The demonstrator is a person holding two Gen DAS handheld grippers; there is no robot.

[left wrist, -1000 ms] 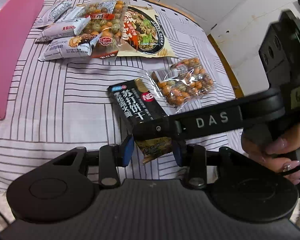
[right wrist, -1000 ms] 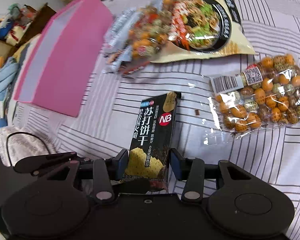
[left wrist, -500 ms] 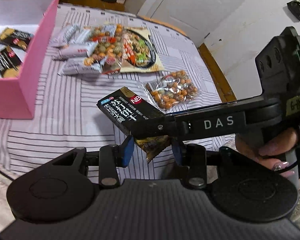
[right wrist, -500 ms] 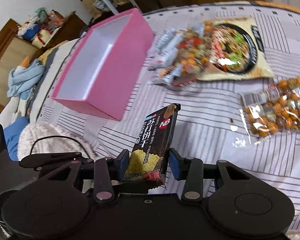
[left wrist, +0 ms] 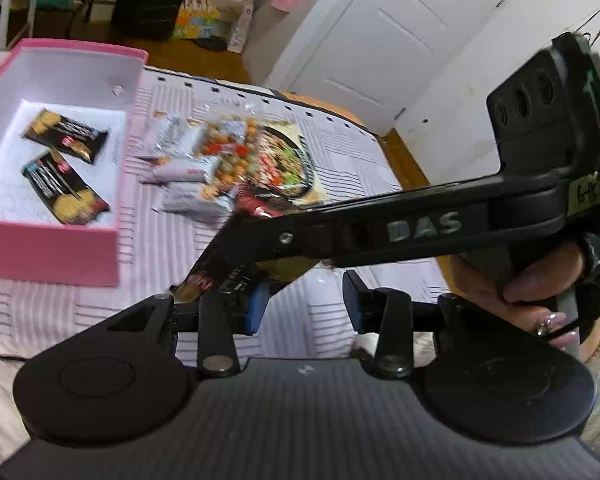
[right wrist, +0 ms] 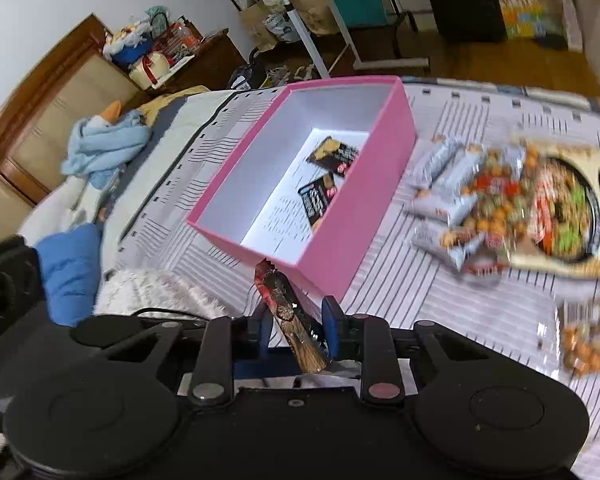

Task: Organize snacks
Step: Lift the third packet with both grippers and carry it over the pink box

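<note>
My right gripper [right wrist: 296, 326] is shut on a black cracker packet [right wrist: 288, 312], held edge-on in the air in front of the pink box [right wrist: 364, 216]. The box holds two similar black packets [right wrist: 320, 200]. In the left wrist view the right gripper's arm crosses the frame with the packet [left wrist: 216, 272] at its tip, and the pink box [left wrist: 48, 252] is at the left with its two packets [left wrist: 64, 196]. My left gripper [left wrist: 302, 306] is open and empty, low over the striped cloth.
A pile of grey bars, a nut bag and a large noodle pouch [right wrist: 540, 208] lies right of the box. Another clear nut bag [right wrist: 588, 336] is at the right edge. Pillows and blue cloth [right wrist: 100, 148] lie to the left. A white door [left wrist: 380, 40] stands behind.
My right gripper has lifted the cracker packet off the cloth and carried it left toward the pink box, turning it edge-on. Both cameras have risen, and the box's inside now shows.
</note>
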